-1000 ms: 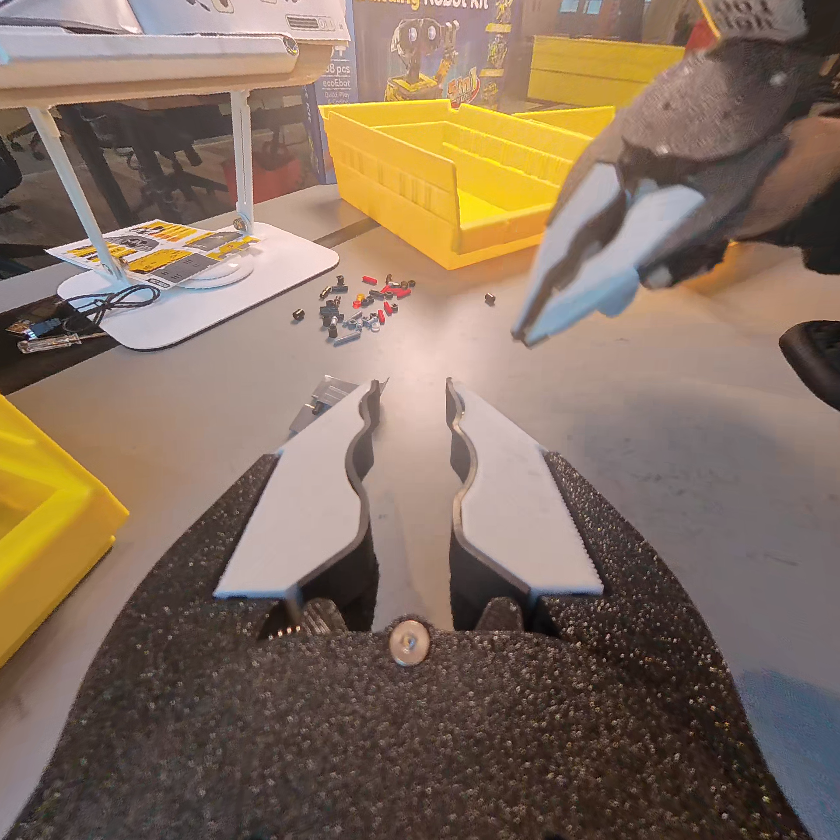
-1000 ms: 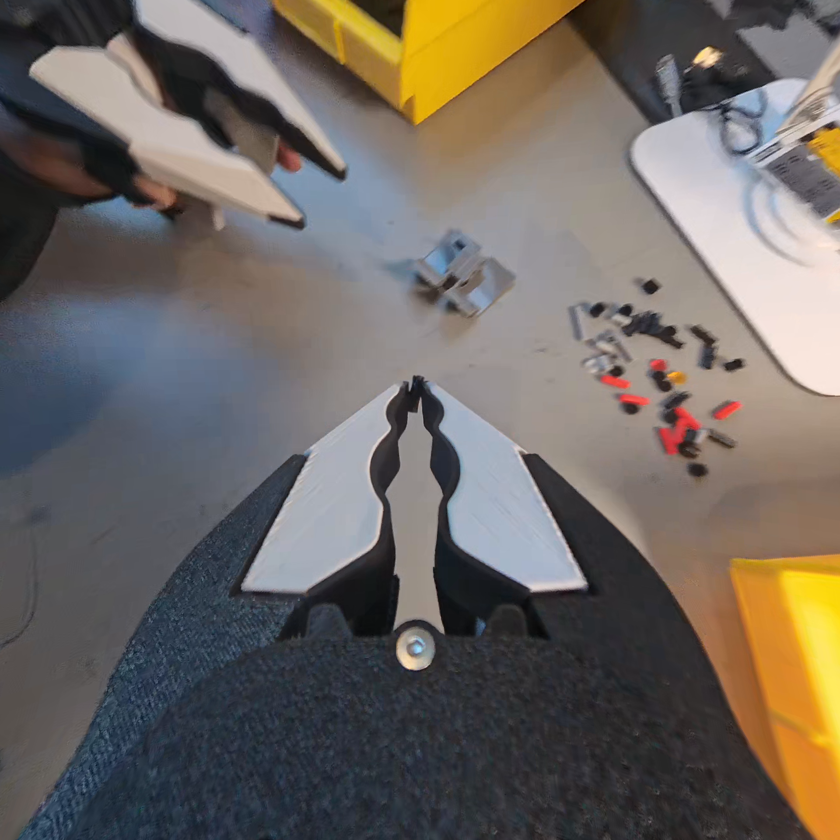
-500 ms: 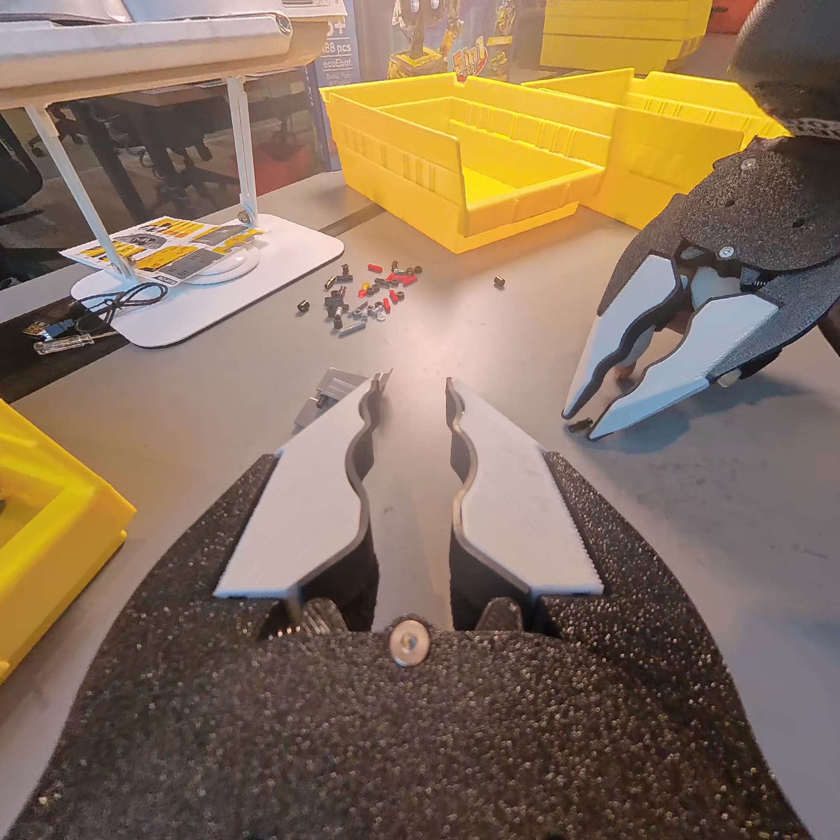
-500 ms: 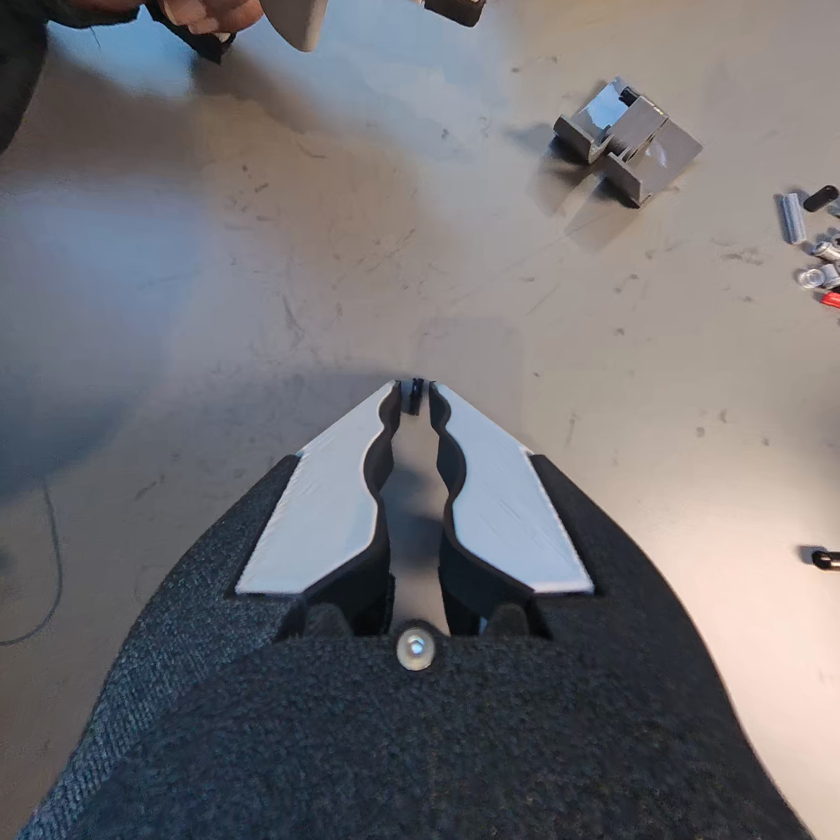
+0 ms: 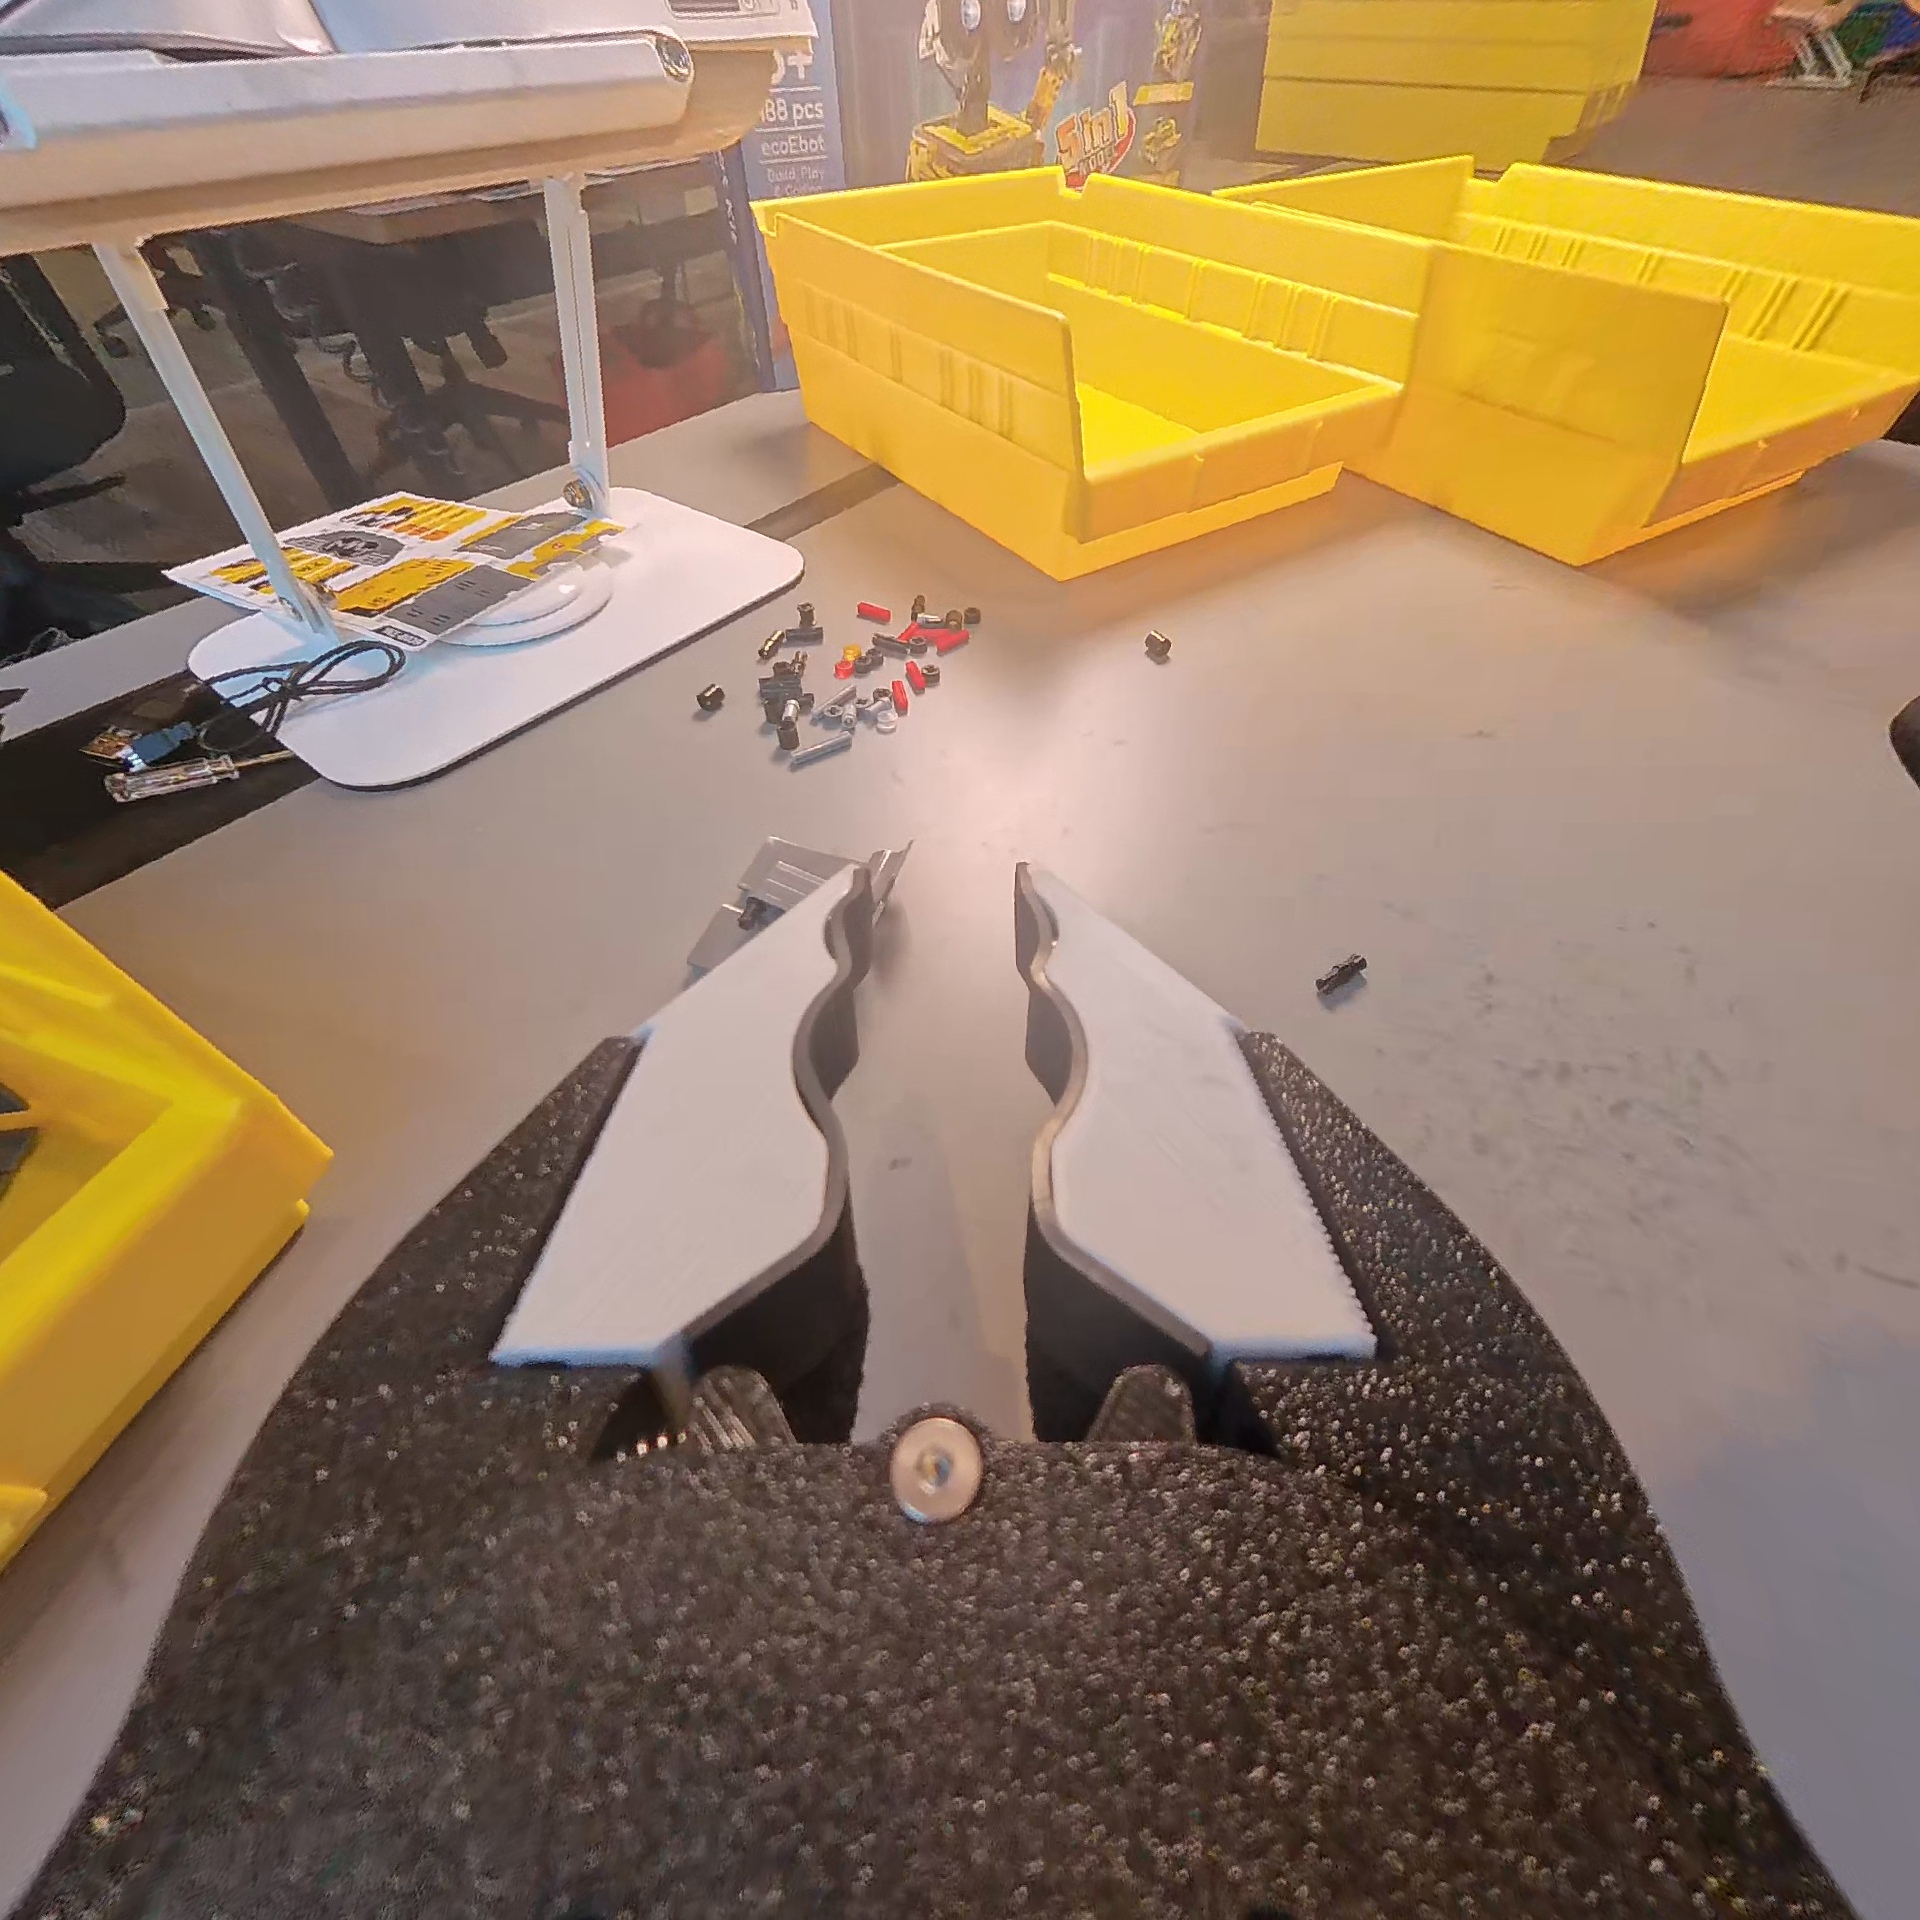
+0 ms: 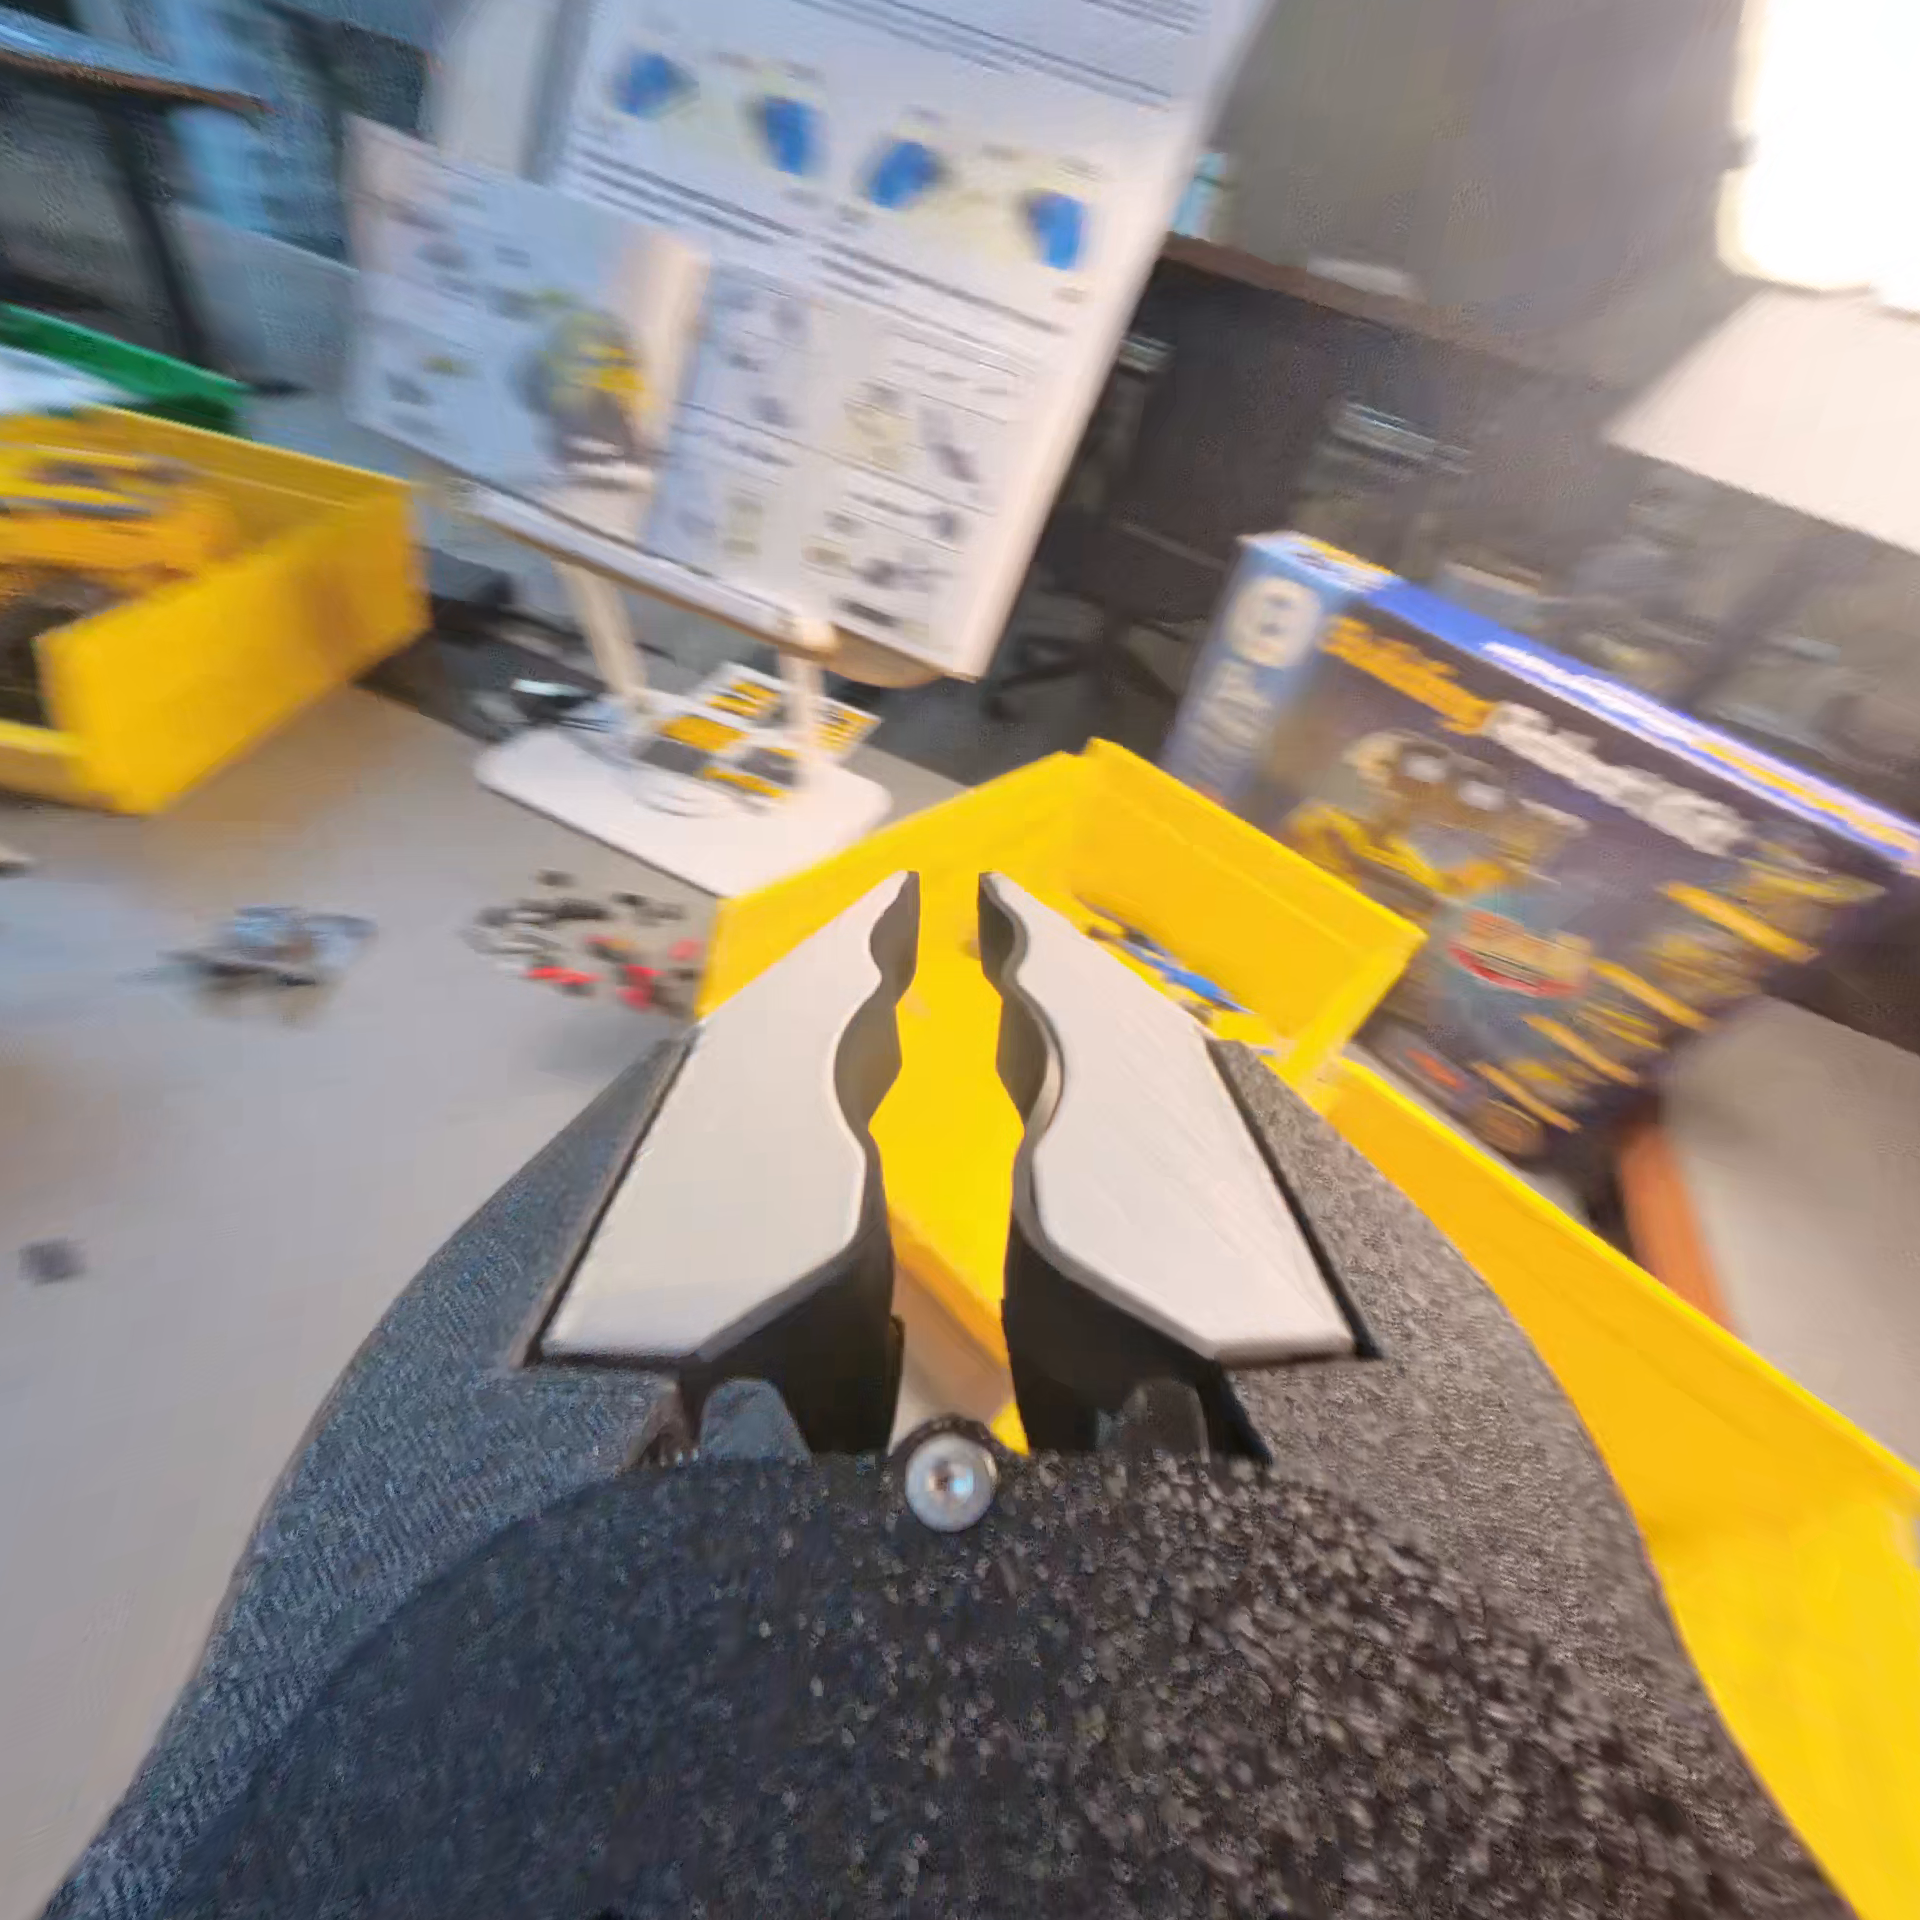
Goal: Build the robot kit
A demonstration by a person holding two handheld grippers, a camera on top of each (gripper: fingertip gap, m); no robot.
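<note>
My left gripper (image 5: 954, 883) is open and empty, low over the grey table (image 5: 1455, 1143). Its left fingertip lies over a grey brick assembly (image 5: 777, 891). A small black pin (image 5: 1340, 975) lies on the table to its right. A pile of small black, red and grey parts (image 5: 862, 675) lies farther ahead. My right gripper (image 6: 948, 894) is narrowly open and empty, raised and pointing at a yellow bin (image 6: 1049, 831). The right wrist view is blurred by motion; the parts pile (image 6: 592, 945), the grey assembly (image 6: 270, 940) and the pin (image 6: 47, 1259) show to its left.
Two yellow bins (image 5: 1081, 416) (image 5: 1662, 395) stand at the back, another (image 5: 114, 1195) at the near left. A white stand (image 5: 540, 665) holds an instruction sheet (image 6: 831, 364). A blue kit box (image 6: 1558, 831) stands behind the bins. A screwdriver (image 5: 177, 774) and cable lie at the left. My hands' fingertips stand some 40 centimeters from each other.
My right gripper set the small black pin on the table, let go of it, then rose and swung toward the yellow bin, out of the left wrist view. My left gripper stayed put.
</note>
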